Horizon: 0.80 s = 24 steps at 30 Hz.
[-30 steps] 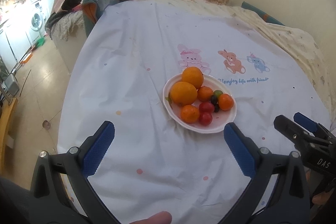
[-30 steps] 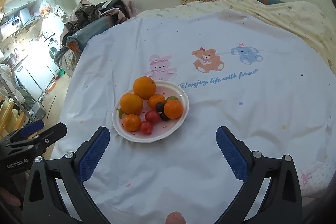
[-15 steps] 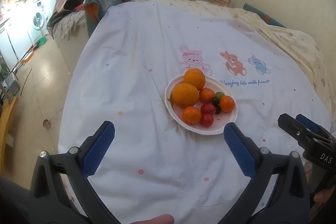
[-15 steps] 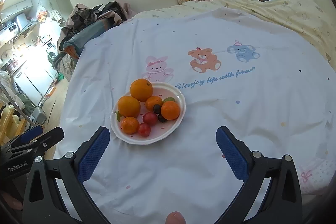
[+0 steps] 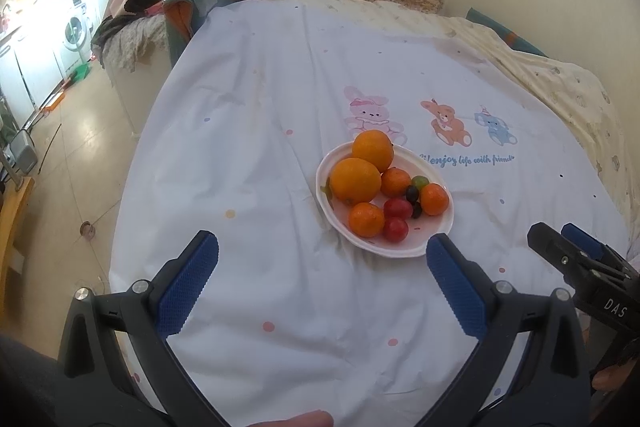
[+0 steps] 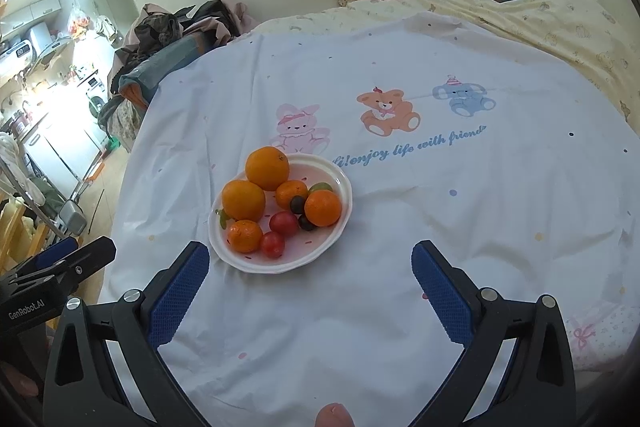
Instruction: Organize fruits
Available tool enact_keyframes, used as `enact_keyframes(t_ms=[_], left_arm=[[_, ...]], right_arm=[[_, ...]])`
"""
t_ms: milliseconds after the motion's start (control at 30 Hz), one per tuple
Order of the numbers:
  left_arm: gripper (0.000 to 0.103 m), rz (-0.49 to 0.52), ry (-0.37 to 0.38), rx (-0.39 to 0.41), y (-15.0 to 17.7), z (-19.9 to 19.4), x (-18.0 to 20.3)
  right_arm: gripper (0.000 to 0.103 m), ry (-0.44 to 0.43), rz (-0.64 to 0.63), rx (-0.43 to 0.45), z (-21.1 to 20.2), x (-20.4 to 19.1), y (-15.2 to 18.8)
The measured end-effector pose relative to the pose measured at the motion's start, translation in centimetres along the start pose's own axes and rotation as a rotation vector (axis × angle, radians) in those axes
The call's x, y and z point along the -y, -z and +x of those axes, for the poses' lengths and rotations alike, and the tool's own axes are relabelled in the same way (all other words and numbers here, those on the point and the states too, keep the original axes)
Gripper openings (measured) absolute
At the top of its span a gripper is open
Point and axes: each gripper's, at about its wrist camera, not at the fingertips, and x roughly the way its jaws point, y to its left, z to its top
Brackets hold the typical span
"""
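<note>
Left wrist: tongs (image 5: 322, 283) wide, empty

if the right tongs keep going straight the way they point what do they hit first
Probably the bare sheet just right of the plate; the right tongs, open, point past its rim, though depth is unclear.

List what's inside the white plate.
In the white plate: two large oranges, three smaller mandarins, two red cherry tomatoes, two dark grapes, one green grape. Green leaf partly hidden under an orange; anything beneath the pile is covered.
</note>
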Motion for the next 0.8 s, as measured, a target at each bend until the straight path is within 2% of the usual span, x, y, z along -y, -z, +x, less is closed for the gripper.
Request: enact_keyframes(t_ms=[800], left_arm=[[0.103,-0.005,0.013,-0.009,0.34,0.25,0.03]], right_arm=[[0.103,-0.010,-0.001,-0.007,0.29,-0.33,0.19]])
